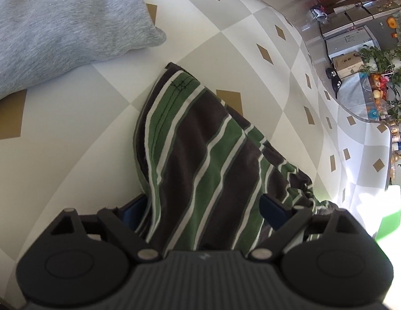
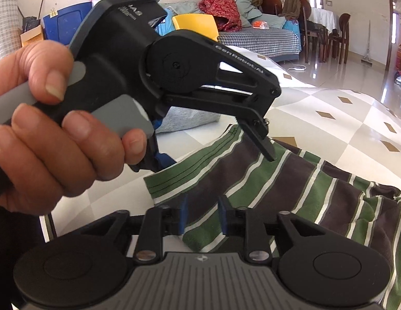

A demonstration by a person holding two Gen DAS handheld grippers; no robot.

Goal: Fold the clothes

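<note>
A green, brown and white striped garment point(image 1: 200, 149) lies crumpled on the checked table cover point(image 1: 71, 155). In the left wrist view my left gripper point(image 1: 203, 209) stands wide open, its blue pads on either side of the cloth, which bunches between them. In the right wrist view my right gripper point(image 2: 202, 215) has its blue pads close together over the striped garment's point(image 2: 290, 193) hem, with a narrow gap and cloth between. The left gripper point(image 2: 218, 155), held by a hand point(image 2: 45, 134), hovers just above the garment's top edge.
A grey folded garment point(image 1: 58, 25) lies at the table's far left, also visible in the right wrist view point(image 2: 184, 120). Beyond the table are a sofa with clothes point(image 2: 252, 25), chairs point(image 2: 337, 33), a blue bin point(image 2: 63, 23), plants and boxes point(image 1: 368, 64).
</note>
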